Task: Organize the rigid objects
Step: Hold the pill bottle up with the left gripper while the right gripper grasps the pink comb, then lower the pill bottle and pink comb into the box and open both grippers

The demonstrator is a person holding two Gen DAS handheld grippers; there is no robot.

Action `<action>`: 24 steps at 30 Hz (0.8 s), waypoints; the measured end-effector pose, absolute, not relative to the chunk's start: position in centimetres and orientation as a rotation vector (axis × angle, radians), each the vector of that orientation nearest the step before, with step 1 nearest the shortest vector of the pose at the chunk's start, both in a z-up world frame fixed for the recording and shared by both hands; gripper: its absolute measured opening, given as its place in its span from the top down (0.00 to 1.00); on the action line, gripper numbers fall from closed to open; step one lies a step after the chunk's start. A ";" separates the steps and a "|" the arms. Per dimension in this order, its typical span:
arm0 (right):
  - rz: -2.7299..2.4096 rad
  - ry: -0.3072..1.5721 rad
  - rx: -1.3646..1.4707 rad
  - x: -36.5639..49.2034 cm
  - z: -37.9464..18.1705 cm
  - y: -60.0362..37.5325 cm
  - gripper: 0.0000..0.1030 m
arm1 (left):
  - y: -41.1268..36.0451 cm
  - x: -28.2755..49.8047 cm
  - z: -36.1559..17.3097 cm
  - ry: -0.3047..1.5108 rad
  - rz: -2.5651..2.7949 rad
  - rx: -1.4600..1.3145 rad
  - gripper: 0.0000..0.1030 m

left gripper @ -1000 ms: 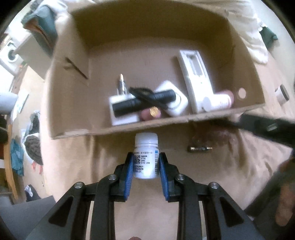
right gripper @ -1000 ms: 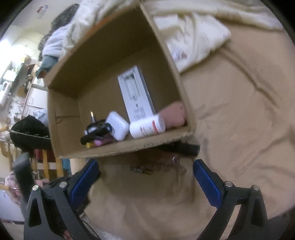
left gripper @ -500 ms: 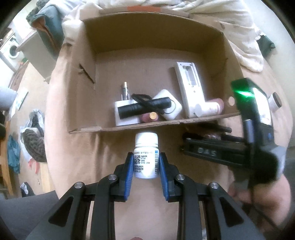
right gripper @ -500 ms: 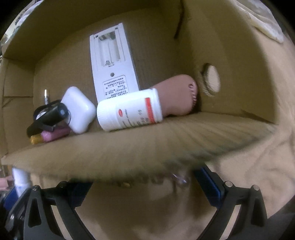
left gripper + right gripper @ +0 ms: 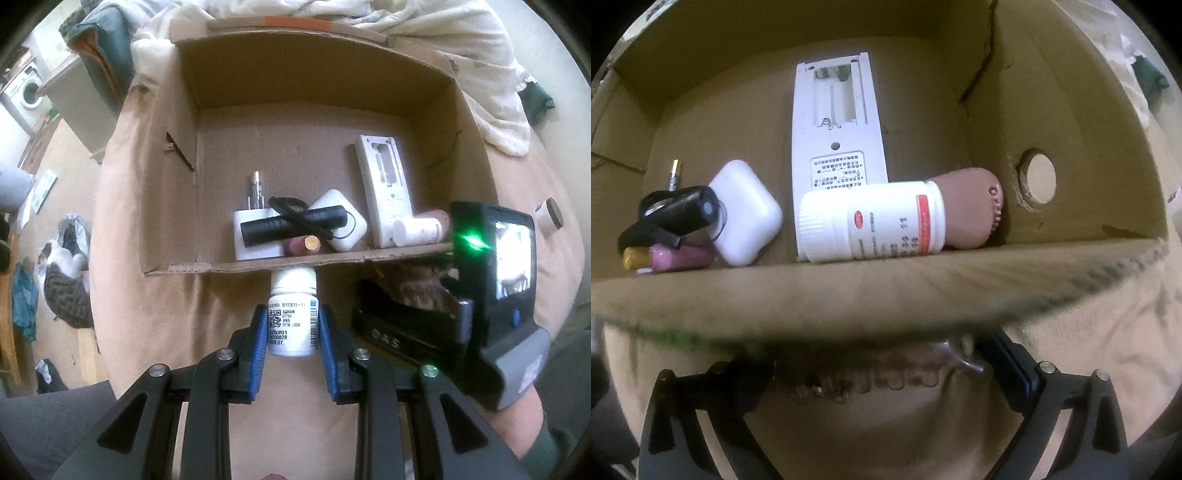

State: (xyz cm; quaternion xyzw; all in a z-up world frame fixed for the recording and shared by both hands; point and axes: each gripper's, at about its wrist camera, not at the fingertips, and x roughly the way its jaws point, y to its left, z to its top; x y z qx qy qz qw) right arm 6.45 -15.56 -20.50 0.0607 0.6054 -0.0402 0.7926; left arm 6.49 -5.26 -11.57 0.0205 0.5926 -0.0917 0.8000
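Observation:
My left gripper (image 5: 291, 334) is shut on a white pill bottle (image 5: 292, 317), held upright just before the near wall of an open cardboard box (image 5: 295, 260). The box holds a black flashlight (image 5: 291, 225), white charger cases, a white remote (image 5: 384, 184) and another white bottle (image 5: 871, 221). My right gripper (image 5: 882, 373) sits low against the box's near wall (image 5: 886, 291), its fingers wide apart around a clear ridged item (image 5: 886, 376) lying on the tan sheet. The wall hides the fingertips.
A brown foot-shaped piece (image 5: 975, 206) lies behind the bottle in the box's right corner. White bedding (image 5: 461, 44) is heaped behind the box. A small round jar (image 5: 550, 218) stands on the sheet to the right.
My right gripper has dropped and moved in close to the box's near wall, over the clear item. My left gripper has brought the bottle slightly closer to the box.

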 end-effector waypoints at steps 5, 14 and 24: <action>-0.050 1.335 0.216 5.6 -19.4 -16.6 0.00 | -5.1 6.5 -11.6 1.272 -0.192 0.045 0.77; 0.029 1.340 0.470 1.9 -16.3 -18.6 0.00 | -5.0 6.2 -11.4 1.284 -0.219 0.020 0.77; 0.187 1.199 0.570 0.7 -9.8 -21.7 0.00 | -4.8 5.2 -8.1 1.246 -0.314 -0.042 0.77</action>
